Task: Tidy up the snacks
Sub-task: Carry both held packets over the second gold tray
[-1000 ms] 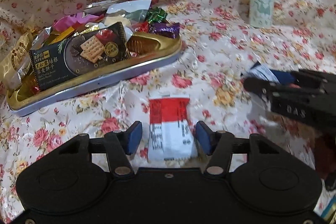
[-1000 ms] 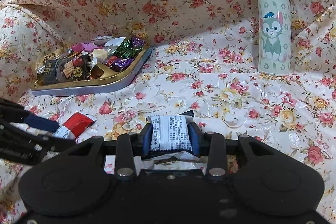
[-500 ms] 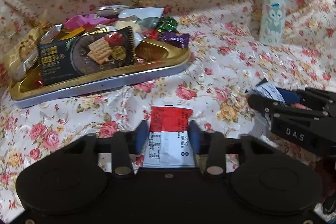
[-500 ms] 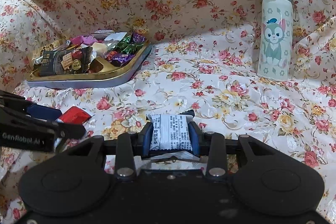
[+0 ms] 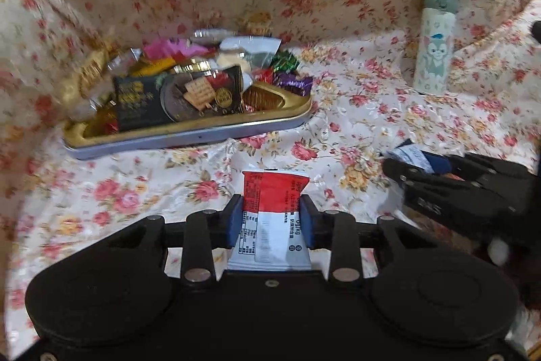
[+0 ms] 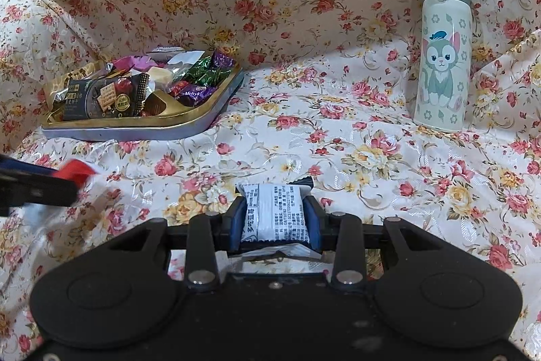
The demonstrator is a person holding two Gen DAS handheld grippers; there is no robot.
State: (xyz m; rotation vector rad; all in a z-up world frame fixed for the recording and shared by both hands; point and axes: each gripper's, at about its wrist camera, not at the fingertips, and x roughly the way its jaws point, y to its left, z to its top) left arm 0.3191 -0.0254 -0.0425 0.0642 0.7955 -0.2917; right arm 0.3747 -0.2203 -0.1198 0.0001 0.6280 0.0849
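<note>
My left gripper (image 5: pixel 270 220) is shut on a red and white snack packet (image 5: pixel 272 219) and holds it above the floral cloth. My right gripper (image 6: pixel 275 220) is shut on a white snack packet with black print (image 6: pixel 275 212). A gold tray with a lilac rim (image 5: pixel 189 132) sits at the back left, piled with a dark cracker pack (image 5: pixel 175 97) and several wrapped sweets. The tray also shows in the right wrist view (image 6: pixel 135 124). The right gripper shows at the right of the left wrist view (image 5: pixel 439 188); the left gripper shows at the left edge of the right wrist view (image 6: pixel 40 185).
A cat-print bottle with a grey-green lid (image 6: pixel 443 56) stands upright at the back right; it also shows in the left wrist view (image 5: pixel 434 46). Rumpled floral cloth (image 6: pixel 304 124) covers the surface and rises as a wall behind the tray.
My left gripper has closed on the red and white packet and lifted it off the cloth, pulling back from the tray. My right gripper keeps its hold on the white packet.
</note>
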